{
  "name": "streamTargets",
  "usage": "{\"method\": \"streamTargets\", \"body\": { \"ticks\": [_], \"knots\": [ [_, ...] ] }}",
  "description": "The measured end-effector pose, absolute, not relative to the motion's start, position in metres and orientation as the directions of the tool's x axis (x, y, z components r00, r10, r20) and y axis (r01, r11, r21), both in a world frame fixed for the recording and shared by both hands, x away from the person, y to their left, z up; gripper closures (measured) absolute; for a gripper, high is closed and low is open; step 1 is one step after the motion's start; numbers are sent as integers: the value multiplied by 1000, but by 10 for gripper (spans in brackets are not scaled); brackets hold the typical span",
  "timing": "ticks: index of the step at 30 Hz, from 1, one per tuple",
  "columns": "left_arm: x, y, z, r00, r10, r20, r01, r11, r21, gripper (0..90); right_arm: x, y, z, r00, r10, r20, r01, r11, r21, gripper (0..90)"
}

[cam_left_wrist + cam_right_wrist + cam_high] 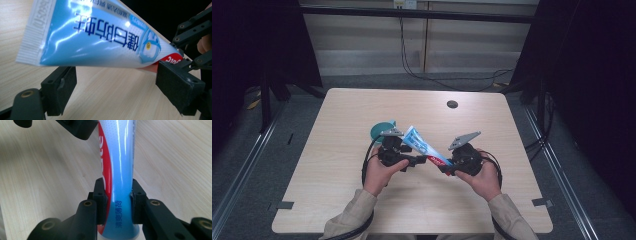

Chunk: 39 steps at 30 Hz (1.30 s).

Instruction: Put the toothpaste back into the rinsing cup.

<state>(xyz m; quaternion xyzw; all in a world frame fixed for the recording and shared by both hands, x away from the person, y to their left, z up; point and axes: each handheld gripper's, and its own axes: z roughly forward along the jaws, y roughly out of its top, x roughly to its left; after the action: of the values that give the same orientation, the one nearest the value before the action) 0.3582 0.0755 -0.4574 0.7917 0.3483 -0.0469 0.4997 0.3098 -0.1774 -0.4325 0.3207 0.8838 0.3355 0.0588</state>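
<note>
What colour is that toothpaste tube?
Light blue and white, red near the cap; toothpaste tube, left gripper view.

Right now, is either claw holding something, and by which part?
The right claw pinches the toothpaste tube near its cap end. The left claw stands open around the tube, not gripping it.

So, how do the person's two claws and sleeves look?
Both claws, left and right, are black, with square black pads on jointed bars fixed by brass rivets. Each carries a grey three-cornered plate on top and trails a black cable. The sleeves are beige.
</note>
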Motion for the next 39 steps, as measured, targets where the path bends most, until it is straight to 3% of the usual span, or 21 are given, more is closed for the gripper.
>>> {"method": "streamTargets", "body": {
  "ticks": [25,39],
  "knots": [
    [361,74,-440,731,485,-481,619,-172,767,237,310,-170,-437,-802,580,138,516,559,650,720],
    [360,81,-431,727,479,-493,603,-101,791,404,309,-158,-441,-807,573,145,510,551,661,713]
  ]
}}
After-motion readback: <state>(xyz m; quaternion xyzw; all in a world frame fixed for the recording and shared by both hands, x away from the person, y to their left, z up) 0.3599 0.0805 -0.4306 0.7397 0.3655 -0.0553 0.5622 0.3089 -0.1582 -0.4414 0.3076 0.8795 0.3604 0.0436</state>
